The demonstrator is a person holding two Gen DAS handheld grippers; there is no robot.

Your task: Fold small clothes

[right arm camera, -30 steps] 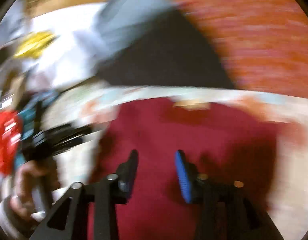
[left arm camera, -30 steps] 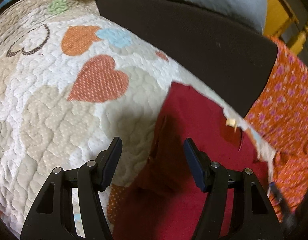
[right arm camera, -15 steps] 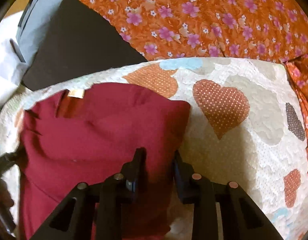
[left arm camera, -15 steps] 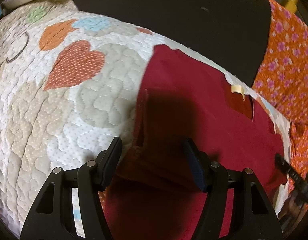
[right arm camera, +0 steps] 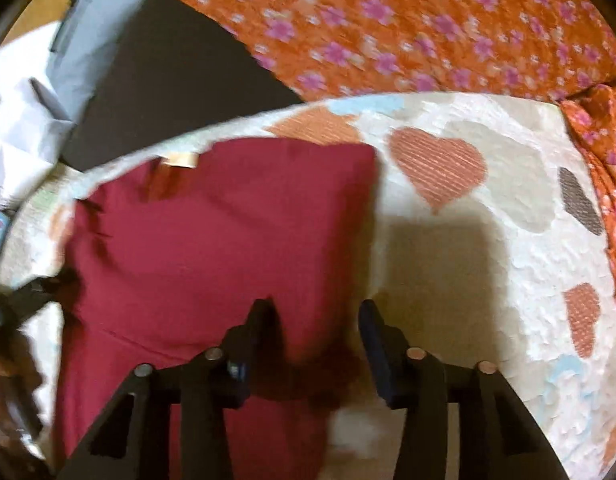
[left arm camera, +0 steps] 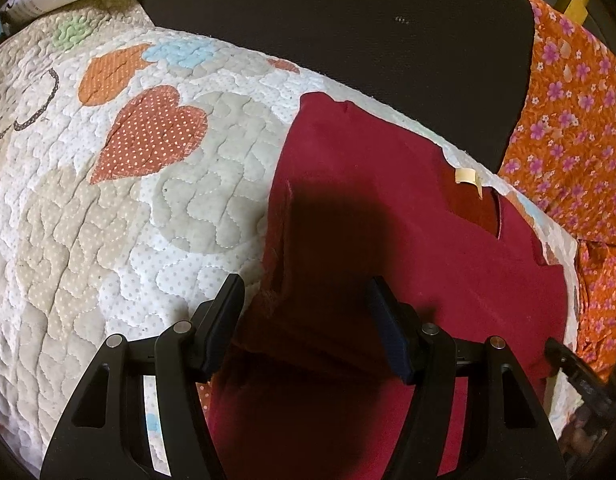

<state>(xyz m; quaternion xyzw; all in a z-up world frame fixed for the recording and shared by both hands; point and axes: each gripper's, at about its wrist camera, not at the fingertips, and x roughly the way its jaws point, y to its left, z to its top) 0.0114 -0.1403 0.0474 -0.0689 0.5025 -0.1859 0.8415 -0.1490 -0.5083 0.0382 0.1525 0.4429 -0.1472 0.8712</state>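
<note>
Left tool (left arm camera: 304, 304): spread wide, holding nothing, straddling the left folded edge of the red garment (left arm camera: 407, 240) lying flat on the heart quilt (left arm camera: 108, 220). Soft, light, limp; best pinched at edge or corner. Right tool (right arm camera: 317, 320): wide too, empty, over its right edge.

A dark red cloth garment (right arm camera: 212, 240) lies flat on a white quilted blanket with heart patches (right arm camera: 487, 248). A small tan tag (right arm camera: 182, 160) shows at its top edge. The right gripper (right arm camera: 315, 344) has its jaws wide apart over the garment's right edge. Behind are an orange cloth with pink flowers (right arm camera: 407, 28) and a black flat cushion (right arm camera: 164, 92). The picture is a bit blurry.
</note>
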